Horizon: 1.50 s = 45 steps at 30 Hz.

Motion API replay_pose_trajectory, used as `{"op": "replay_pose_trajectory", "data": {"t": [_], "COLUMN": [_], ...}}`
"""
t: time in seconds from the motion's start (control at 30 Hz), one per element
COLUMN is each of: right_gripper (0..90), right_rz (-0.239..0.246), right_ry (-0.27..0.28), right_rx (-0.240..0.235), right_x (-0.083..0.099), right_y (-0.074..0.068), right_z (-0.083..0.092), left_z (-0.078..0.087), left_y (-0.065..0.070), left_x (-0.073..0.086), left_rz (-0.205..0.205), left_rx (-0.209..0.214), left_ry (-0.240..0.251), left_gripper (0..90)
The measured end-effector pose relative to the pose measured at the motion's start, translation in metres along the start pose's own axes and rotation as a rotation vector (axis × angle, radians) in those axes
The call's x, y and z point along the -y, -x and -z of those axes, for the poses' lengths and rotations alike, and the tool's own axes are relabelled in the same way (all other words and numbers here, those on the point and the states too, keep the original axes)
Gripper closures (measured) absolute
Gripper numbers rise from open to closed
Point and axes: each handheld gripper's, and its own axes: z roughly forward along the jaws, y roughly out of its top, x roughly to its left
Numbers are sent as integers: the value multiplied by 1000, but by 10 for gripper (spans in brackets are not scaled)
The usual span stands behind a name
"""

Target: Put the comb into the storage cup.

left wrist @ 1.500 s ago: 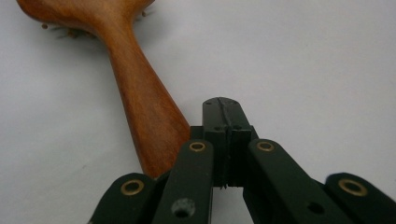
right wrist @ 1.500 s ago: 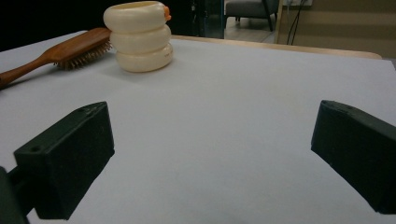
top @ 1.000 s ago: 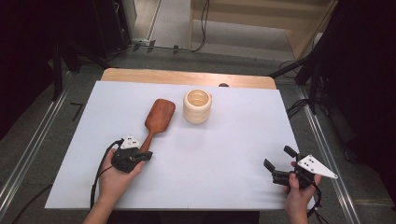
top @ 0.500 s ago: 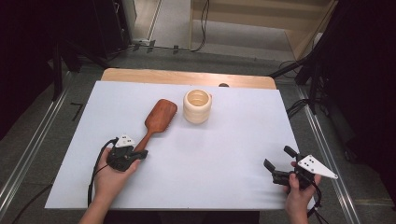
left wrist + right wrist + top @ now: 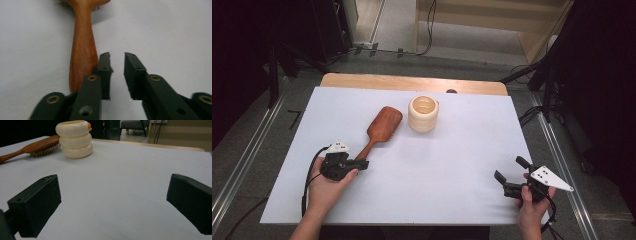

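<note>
Left gripper (image 5: 117, 72) jaws are seen parted by a narrow gap — they have just been opening, and nothing is held between them. The wooden hairbrush (image 5: 83, 50) handle is seen just outside the jaw on the left of the left gripper view, touching or nearly touching its outer face; a pad contact is not shown. Judged from this, the handle is not gripped: either a release has just been made or the jaws are being spread for a re-grasp, and the handle would have to be brought into the gap before any lift.

Right gripper (image 5: 113, 202) jaws are seen wide open and empty, over bare counter, well apart from everything.

In the high view the left gripper (image 5: 358, 164) is seen at the near end of the hairbrush (image 5: 381, 128), which lies flat on the white counter (image 5: 452, 165), head pointing away toward the cream ribbed cup (image 5: 423, 113) — near it, not touching. The right gripper (image 5: 508, 181) is held at the near right corner.

Against the earlier frames: the left hand is placed slightly further back toward the near edge — the brush and cup are unchanged in position, the right hand is unmoved.
</note>
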Motion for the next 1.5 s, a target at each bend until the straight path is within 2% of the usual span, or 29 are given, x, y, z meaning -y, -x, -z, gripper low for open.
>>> {"op": "replay_pose_trajectory", "data": {"t": [0.13,0.2,0.23,0.27,0.3,0.4,0.43,0.47,0.53,0.67,0.83,1.07,1.13,1.17,1.2,1.23,1.3,1.5], "right_gripper": [0,0,0,0,0,0,0,0,0,0,0,0,0,0,0,0,0,0], "right_rz": [-1,-3,-4,-4,-4,-7,-7,-7,-6,-8,-6,-7,-6,-6,-6,-6,-5,0], "right_ry": [1,1,1,1,1,1,1,1,0,3,2,3,4,4,4,4,4,2], "right_rx": [-1,-3,-3,-3,-1,0,-1,-1,-1,-1,-2,-1,-2,-2,-2,-2,-3,-2], "right_x": [0,0,0,0,0,0,0,0,0,0,0,0,0,0,0,0,0,0], "right_y": [0,0,0,0,0,0,0,0,0,0,0,0,0,0,0,0,0,0], "right_z": [0,0,0,0,0,0,0,0,0,0,0,0,0,0,0,0,0,0], "left_z": [2,3,3,2,1,-1,-1,-2,-4,-6,-14,-29,-34,-35,-36,-37,-39,-49], "left_y": [1,0,0,-1,-1,-1,-1,-1,-3,-6,-7,-7,-7,-7,-8,-9,-11,-12], "left_x": [-8,-13,-16,-19,-21,-30,-33,-36,-41,-51,-62,-73,-74,-74,-75,-75,-76,-74], "left_rz": [-2,-7,-10,-6,-7,-21,-23,-24,-20,-9,-26,-49,-51,-46,-39,-28,-18,-5], "left_rx": [-12,-15,-21,-23,-29,-46,-47,-55,-52,-60,-100,-109,-112,-117,-127,-120,-128,-169], "left_ry": [5,8,1,-1,-7,-31,-38,-45,-50,-44,-81,-153,-164,-166,-159,-156,-156,-204], "left_gripper": [592,558,462,462,417,272,184,184,97,0,0,12,48,94,175,217,243,387]}}
